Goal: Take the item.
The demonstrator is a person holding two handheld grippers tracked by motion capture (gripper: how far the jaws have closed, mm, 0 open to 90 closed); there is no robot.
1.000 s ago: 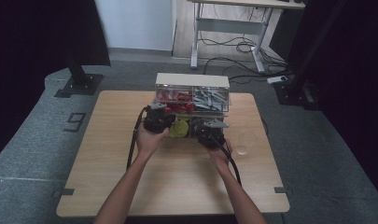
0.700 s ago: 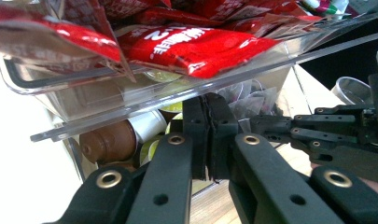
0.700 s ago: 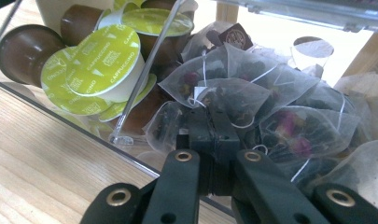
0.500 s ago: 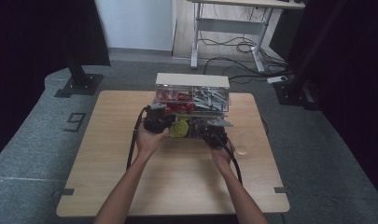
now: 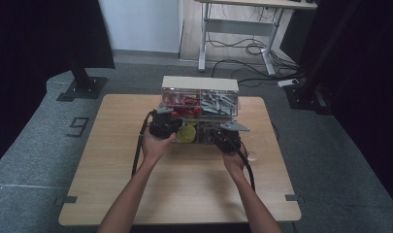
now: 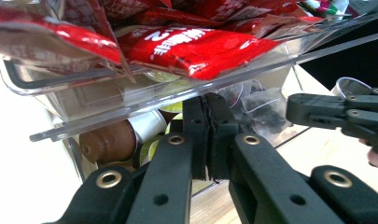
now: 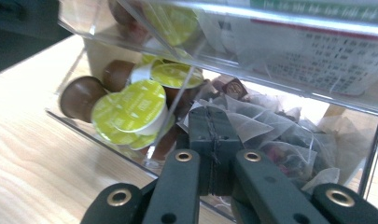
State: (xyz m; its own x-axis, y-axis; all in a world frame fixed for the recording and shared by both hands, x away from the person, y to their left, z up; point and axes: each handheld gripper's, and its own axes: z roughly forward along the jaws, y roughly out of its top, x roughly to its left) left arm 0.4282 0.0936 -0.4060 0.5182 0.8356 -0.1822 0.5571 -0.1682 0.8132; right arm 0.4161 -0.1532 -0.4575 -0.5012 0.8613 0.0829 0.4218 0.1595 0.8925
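A clear plastic two-level box [image 5: 200, 109] sits at the far middle of the wooden table [image 5: 184, 184]. The left gripper [image 6: 207, 135] has its jaws closed with nothing in them, right at the box's lower front. The right gripper [image 7: 213, 140] just closed its jaws, also on nothing, in front of the see-through tea bags [image 7: 270, 135] beside the green-topped brown coffee pods [image 7: 130, 109].

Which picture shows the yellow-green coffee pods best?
The right gripper view: the coffee pods lie close and sharp there, lids readable, in the clear drawer. The left gripper view catches a few behind the clear shelf. In the high view they are a small yellow blob.
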